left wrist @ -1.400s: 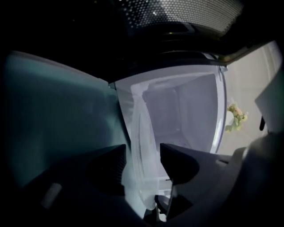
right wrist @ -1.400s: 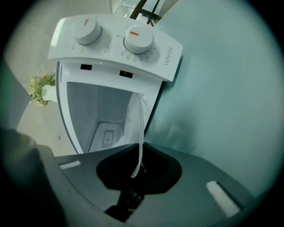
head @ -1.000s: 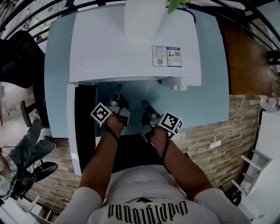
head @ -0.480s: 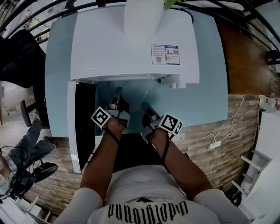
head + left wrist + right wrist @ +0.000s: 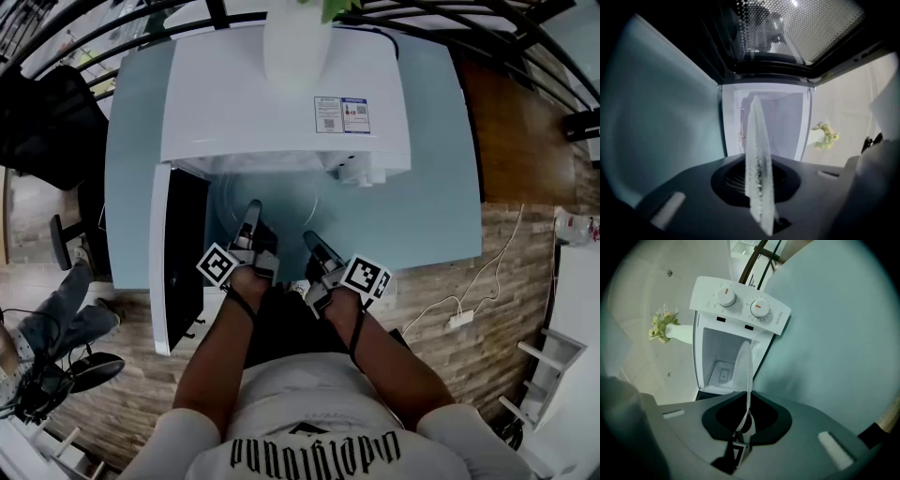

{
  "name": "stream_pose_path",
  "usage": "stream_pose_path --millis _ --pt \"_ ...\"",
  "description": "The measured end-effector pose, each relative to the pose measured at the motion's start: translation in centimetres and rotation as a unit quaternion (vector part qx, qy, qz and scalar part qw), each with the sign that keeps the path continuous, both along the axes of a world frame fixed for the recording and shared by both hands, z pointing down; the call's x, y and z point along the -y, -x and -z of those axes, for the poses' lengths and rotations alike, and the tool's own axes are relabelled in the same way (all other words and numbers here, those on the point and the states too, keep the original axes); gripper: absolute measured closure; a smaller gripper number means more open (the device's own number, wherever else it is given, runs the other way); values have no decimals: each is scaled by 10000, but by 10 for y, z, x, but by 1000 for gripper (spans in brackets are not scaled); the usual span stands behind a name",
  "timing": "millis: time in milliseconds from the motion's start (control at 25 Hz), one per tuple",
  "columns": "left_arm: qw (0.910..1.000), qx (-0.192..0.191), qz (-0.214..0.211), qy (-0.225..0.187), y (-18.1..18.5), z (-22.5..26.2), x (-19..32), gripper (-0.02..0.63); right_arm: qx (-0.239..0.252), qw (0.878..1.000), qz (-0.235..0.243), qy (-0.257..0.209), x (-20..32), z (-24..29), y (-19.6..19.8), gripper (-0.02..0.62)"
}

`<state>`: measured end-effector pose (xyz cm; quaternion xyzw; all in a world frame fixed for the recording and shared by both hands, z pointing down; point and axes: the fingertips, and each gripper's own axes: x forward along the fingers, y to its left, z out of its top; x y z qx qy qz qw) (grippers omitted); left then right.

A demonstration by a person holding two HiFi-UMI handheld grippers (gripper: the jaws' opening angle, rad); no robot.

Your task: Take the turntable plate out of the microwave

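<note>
The clear glass turntable plate (image 5: 272,199) hangs just outside the mouth of the white microwave (image 5: 281,94), over the light blue table. My left gripper (image 5: 251,217) is shut on the plate's near-left rim, and my right gripper (image 5: 315,246) is shut on its near-right rim. In the left gripper view the plate (image 5: 758,173) shows edge-on between the jaws of the left gripper (image 5: 760,197), with the empty cavity (image 5: 771,122) behind it. The right gripper view shows the plate's thin rim (image 5: 744,376) running into the right gripper (image 5: 742,423), with the microwave's dial panel (image 5: 743,305) beyond.
The microwave door (image 5: 178,253) stands swung open at the left. A white vase (image 5: 295,42) with flowers sits on top of the microwave. The table edge (image 5: 441,246) runs close in front. A black chair (image 5: 47,122) and a seated person's legs (image 5: 56,314) are at the left.
Both grippers have drawn back from the microwave's mouth towards my body, a little upward, bringing the glass plate out with them.
</note>
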<state>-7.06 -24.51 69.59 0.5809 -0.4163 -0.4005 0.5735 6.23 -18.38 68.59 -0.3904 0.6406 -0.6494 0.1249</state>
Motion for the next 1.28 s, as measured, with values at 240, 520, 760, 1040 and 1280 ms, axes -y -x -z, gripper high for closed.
stream_pose_path --millis 240,520,760,1040,1280 --pt "9999 -50 20 -111 -7 19 -23 531 28 9999 48 -120 -23 18 -6 568" --pt "9996 -161 68 -223 -13 45 -46 531 60 9994 159 -296 -45 43 -12 568" --pt "9995 -87 68 -290 -16 68 -68 531 82 9983 354 -447 -66 67 -17 568" --pt "9993 -33 88 -368 -20 97 -78 531 128 9971 396 -638 -76 95 -21 566" --pt "9992 -86 14 -398 -23 115 -86 531 166 9967 328 -724 -86 115 -23 566"
